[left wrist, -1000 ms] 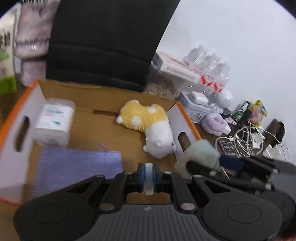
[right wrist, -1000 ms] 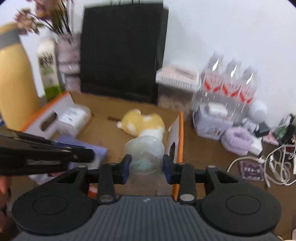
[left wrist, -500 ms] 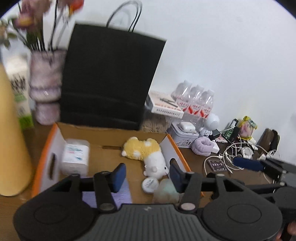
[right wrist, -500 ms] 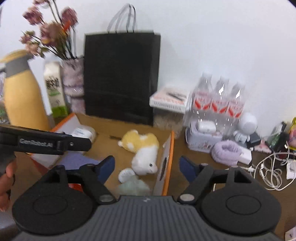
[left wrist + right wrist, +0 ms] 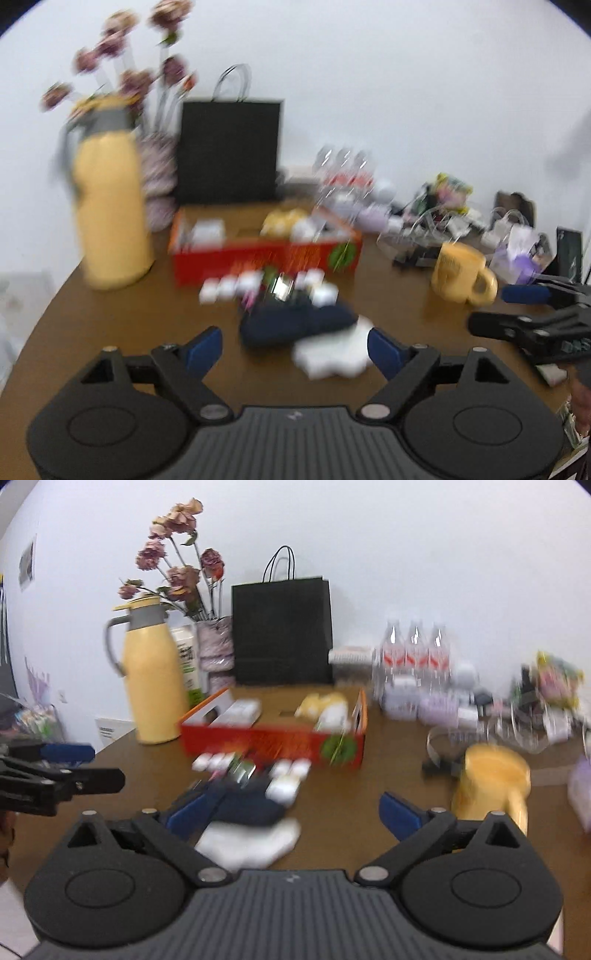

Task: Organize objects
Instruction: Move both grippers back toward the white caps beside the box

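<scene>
The red box is sitting at frame centre. Below it, the dark pouch and white cloth are lying directly between the left gripper's spread, empty fingers; the right gripper, likewise wide and empty, is seeing them lower left.

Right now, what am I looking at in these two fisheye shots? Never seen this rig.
No robot here: a person holds a two-finger gripper in each hand, each carrying a forward-looking fisheye camera. One picture looks along the left gripper, the other along the right gripper. Both stand open and hold nothing. On the brown wooden table sit an open orange cardboard box holding a yellow-and-white plush toy, a tall yellow thermos jug, a yellow ceramic mug and dark navy and white folded cloths. Motion blur hides the finer detail.
</scene>
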Demonstrator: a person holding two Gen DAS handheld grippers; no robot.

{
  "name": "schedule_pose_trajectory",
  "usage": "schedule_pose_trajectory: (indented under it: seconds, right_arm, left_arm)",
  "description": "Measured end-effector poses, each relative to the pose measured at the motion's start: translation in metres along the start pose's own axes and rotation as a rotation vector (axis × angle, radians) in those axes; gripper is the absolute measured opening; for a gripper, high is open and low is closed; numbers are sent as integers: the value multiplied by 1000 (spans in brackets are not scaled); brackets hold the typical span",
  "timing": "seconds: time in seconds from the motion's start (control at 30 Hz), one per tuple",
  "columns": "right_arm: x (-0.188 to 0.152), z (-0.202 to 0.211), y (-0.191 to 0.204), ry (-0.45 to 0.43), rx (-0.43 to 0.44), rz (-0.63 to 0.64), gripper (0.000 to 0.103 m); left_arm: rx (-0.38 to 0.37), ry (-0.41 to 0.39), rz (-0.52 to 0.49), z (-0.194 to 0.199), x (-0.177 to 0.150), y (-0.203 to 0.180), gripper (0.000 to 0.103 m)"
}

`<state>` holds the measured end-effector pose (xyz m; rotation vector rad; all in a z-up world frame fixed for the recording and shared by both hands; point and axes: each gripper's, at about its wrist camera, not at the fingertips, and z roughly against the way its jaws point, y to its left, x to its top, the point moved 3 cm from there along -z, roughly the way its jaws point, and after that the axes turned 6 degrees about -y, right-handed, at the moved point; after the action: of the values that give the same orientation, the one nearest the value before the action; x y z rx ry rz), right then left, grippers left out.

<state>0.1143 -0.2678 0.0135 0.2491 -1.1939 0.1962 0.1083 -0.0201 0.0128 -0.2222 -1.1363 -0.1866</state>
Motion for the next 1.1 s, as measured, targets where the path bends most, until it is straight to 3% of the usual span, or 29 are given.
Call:
schedule_pose_trajectory:
  seconds: [0.13,0.2,0.27,0.43,0.5,0.57,0.67,0.8,0.93,1.1]
  right_arm:
    - [-38,29,13,81,4,-18,103]
    - [-44,30,17,104,9,-5,103]
    - [-42,26,22,100,12,17,102]
    - [-33,18,30,44,4,58,100]
    - [-34,9,29,50,-1,46,91]
    - [-29,-7,26,59,-10,49,83]
    - [-13,-37,23,36,-6,68,77]
    - [5,-92,19,25,-15,118,64]
    - [8,-158,-3,109,-78,66,44]
    - [0,-213,-16,180,-66,29,38]
  left_arm:
    - [17,59,107,18,-21,14,85]
    - [68,49,92,14,-17,17,85]
    - [105,16,84,13,-13,18,85]
    - [90,10,84,-4,-11,25,84]
    - [81,6,48,-19,-8,30,84]
    - [80,-16,9,-45,1,40,83]
    - [118,-5,-54,-99,18,62,71]
    - [117,62,-18,-172,33,94,56]
    - [84,26,-44,-221,31,107,55]
    - [75,78,-72,-253,19,114,53]
